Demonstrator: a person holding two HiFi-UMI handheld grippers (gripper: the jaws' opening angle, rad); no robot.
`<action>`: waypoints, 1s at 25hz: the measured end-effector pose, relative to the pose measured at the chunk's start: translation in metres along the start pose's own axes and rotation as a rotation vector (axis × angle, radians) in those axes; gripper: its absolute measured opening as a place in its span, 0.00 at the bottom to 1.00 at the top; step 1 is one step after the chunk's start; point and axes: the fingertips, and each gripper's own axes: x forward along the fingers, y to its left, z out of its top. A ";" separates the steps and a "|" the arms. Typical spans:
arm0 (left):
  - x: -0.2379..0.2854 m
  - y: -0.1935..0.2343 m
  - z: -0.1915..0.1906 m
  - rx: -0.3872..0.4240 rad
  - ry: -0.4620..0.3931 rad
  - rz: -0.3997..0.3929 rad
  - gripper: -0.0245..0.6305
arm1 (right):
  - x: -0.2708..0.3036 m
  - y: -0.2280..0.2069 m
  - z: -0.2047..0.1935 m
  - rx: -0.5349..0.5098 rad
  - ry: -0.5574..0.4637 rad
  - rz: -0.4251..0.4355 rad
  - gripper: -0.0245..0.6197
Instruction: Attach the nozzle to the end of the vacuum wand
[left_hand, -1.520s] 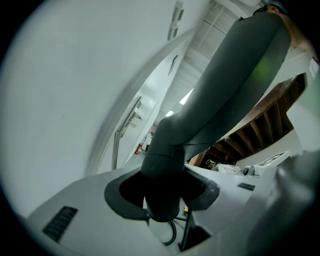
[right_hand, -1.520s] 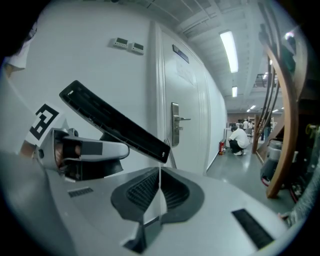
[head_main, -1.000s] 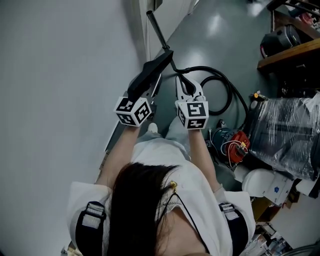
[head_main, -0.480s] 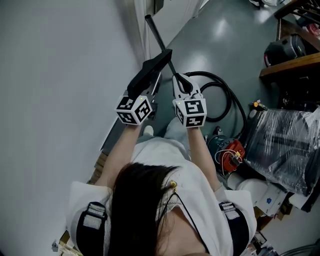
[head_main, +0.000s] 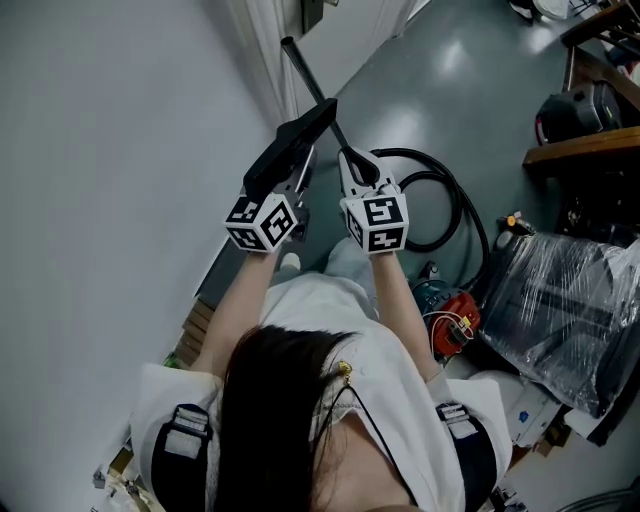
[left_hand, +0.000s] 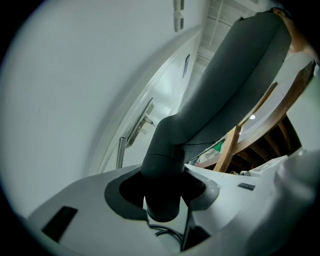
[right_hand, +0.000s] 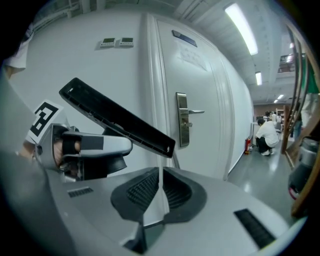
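Left gripper jaws part-open, clamped on nozzle at its round collar. Probably light, stiff, slick plastic, so best held at collar. Right gripper jaws together, empty.

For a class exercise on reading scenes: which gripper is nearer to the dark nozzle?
Left. The left gripper is clamped round the round end of the nozzle. The right gripper is alongside, shut and empty, with a gap between it and the nozzle.
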 end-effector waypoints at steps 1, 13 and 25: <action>0.003 0.000 0.002 -0.008 -0.007 0.002 0.29 | 0.002 -0.003 0.001 -0.002 0.000 0.010 0.06; 0.039 -0.013 0.014 -0.145 -0.096 0.056 0.29 | 0.012 -0.043 0.008 -0.025 0.029 0.171 0.06; 0.075 -0.047 0.000 -0.139 -0.146 0.125 0.29 | 0.007 -0.083 0.002 -0.055 0.044 0.311 0.20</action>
